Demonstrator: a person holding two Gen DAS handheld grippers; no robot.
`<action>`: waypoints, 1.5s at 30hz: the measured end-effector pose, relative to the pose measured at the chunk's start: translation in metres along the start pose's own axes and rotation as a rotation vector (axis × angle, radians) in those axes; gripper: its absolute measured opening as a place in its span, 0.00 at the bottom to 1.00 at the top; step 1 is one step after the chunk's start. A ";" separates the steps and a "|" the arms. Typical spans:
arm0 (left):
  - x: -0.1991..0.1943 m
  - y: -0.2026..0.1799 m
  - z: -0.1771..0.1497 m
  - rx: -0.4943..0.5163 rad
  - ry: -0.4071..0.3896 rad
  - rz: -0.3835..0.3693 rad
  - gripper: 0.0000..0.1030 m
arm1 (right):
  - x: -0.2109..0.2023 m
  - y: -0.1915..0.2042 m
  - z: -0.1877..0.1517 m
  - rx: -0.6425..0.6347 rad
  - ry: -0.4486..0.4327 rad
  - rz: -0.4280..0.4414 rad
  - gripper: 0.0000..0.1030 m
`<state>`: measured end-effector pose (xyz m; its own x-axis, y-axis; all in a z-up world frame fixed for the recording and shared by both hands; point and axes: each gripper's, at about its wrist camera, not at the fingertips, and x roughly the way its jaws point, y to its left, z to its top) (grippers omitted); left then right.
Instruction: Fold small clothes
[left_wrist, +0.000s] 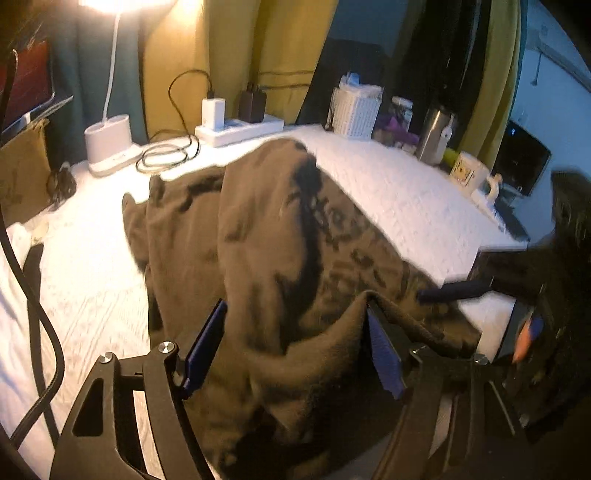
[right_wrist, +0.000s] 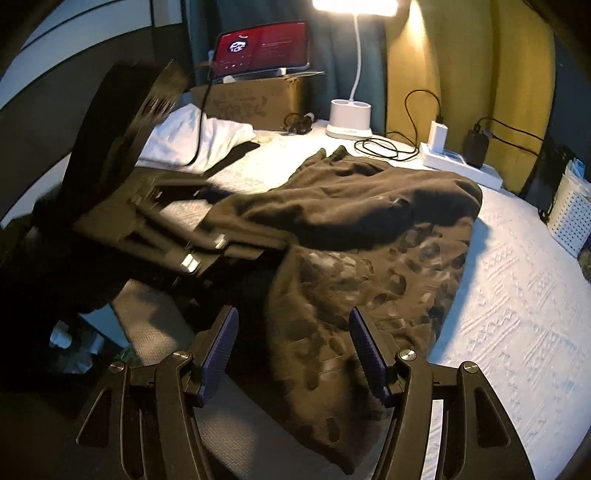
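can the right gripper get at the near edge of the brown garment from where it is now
Probably yes: the right gripper hangs open just over the brown garment, whose near edge lies between its fingers with nothing covering it.

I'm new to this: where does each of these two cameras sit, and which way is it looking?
Left wrist view: on the left gripper, looking down across the brown patterned garment toward the white power strip; its blue-padded fingers show.
Right wrist view: on the right gripper, facing the garment and red-lit tablet; its own fingers and the left gripper show.
Shared: garment, power strip, white desk lamp.
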<state>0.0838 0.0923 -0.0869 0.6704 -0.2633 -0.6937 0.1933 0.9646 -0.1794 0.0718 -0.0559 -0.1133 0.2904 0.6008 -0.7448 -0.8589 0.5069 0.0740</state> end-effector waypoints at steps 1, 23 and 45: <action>-0.001 0.000 0.003 0.002 -0.006 -0.002 0.71 | 0.002 0.001 0.000 -0.003 0.001 0.001 0.63; 0.010 -0.009 -0.025 -0.029 0.171 -0.052 0.71 | 0.009 -0.094 0.002 0.246 -0.033 -0.068 0.63; -0.061 -0.014 -0.048 -0.018 0.128 -0.125 0.02 | 0.013 -0.055 -0.027 0.179 0.058 -0.041 0.63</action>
<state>0.0057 0.0959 -0.0755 0.5450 -0.3782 -0.7483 0.2555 0.9250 -0.2814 0.1114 -0.0925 -0.1446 0.2944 0.5433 -0.7862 -0.7565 0.6351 0.1556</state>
